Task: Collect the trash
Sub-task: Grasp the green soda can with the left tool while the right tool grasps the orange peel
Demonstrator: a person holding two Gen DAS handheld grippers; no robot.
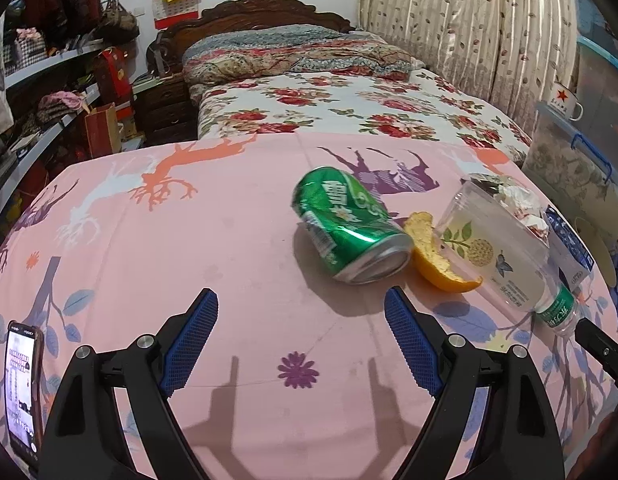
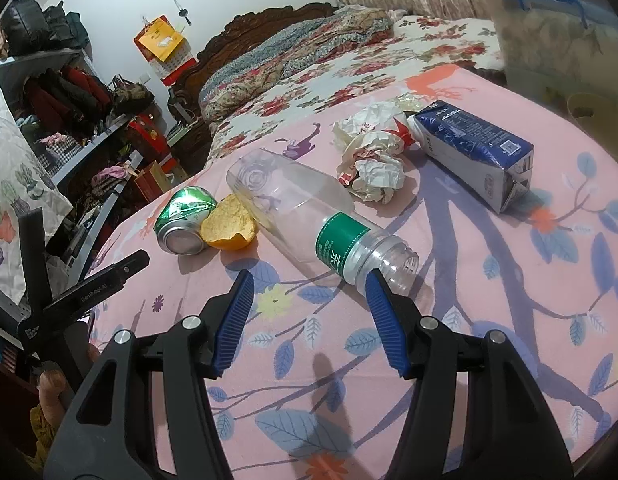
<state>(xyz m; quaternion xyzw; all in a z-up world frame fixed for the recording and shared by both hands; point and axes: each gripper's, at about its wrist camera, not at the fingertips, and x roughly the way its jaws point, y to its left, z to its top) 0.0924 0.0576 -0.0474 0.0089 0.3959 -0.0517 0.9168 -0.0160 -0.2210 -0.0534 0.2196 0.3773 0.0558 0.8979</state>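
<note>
Trash lies on a pink patterned cloth (image 1: 229,240). A dented green can (image 1: 349,224) lies on its side, also in the right wrist view (image 2: 185,220). An orange peel (image 1: 437,256) (image 2: 229,228) touches it. A clear plastic bottle (image 1: 497,248) (image 2: 309,220) with a green label lies beside the peel. Crumpled paper (image 2: 373,160) and a blue carton (image 2: 473,152) lie farther right. My left gripper (image 1: 301,308) is open and empty, just short of the can. My right gripper (image 2: 309,292) is open and empty, its right fingertip by the bottle's mouth.
A phone (image 1: 23,384) lies at the cloth's left edge. A bed with floral covers (image 1: 349,108) stands behind. Shelves with bags and clothes (image 1: 49,80) line the left. Clear storage bins (image 1: 573,152) and curtains (image 1: 469,32) stand at the right.
</note>
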